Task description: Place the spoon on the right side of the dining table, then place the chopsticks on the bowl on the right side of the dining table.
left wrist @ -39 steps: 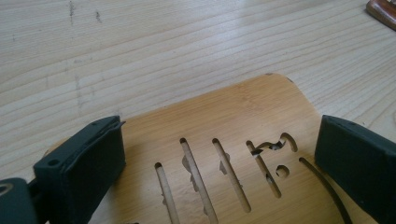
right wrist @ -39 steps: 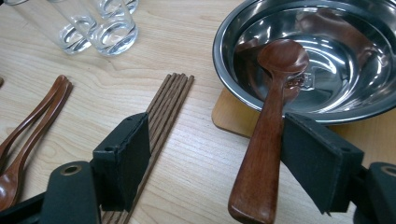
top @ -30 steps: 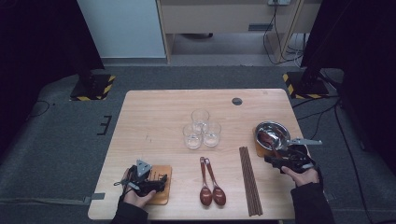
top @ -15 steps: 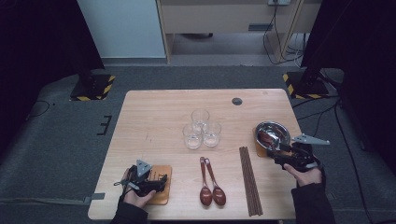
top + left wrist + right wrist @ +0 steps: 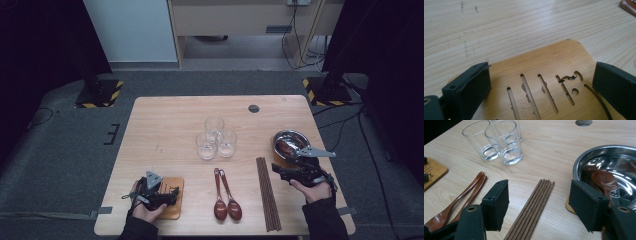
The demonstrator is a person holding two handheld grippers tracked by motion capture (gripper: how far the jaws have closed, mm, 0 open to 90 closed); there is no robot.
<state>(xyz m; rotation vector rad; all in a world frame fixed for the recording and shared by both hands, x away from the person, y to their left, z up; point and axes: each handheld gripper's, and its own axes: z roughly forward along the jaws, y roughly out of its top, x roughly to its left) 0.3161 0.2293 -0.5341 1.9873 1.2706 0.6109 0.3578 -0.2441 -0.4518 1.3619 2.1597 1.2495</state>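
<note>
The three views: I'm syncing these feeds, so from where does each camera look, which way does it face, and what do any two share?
High view: above the person's side, looking forward and down on the table; both forearms and hands, left tongs, right tongs.
Left gripper view: rides the left tongs, looking along open jaws at the slotted coaster.
Right gripper view: rides the right tongs, looking past open jaws over chopsticks, spoons, glasses, bowl.
Shared: high and right gripper views both show chopsticks, glasses, spoons.
</note>
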